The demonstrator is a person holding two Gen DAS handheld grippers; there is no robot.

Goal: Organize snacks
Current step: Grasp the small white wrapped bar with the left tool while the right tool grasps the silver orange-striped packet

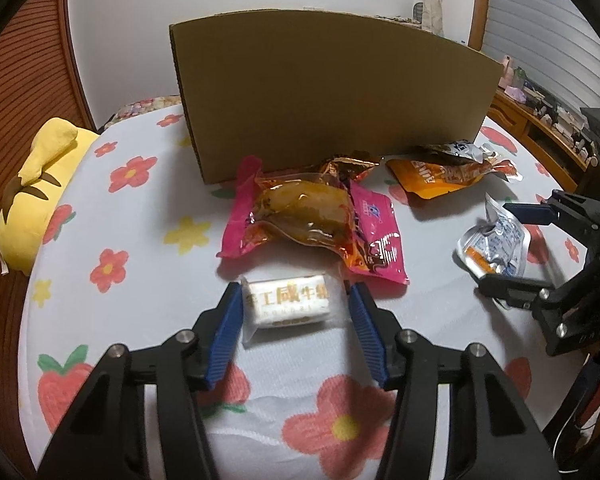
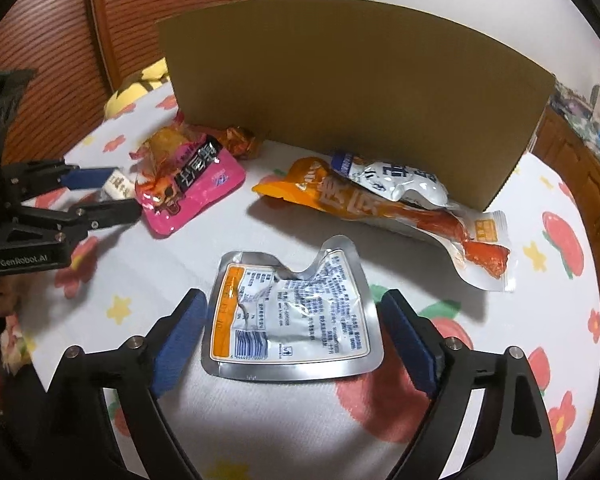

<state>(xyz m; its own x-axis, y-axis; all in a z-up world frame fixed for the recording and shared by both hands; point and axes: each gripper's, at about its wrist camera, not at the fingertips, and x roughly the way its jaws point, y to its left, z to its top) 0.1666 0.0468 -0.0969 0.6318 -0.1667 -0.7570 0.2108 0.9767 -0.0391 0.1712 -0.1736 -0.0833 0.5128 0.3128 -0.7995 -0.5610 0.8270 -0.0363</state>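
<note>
Left gripper (image 1: 294,300): angled downward, jaws partly apart, pads not visibly pressing. Right gripper (image 2: 292,320): angled downward, jaws spread wide, pads clear of contact on both sides.

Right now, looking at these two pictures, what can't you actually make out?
- Inside of the cardboard box: both views show only its front wall.
- Yellow plush toy: mostly behind the box in the right wrist view.
- White candy: mostly hidden by the left hand-held gripper there.
- Pink packet: half covered by a clear orange packet in the left wrist view.
- Silver pouch: print too small to read.
</note>
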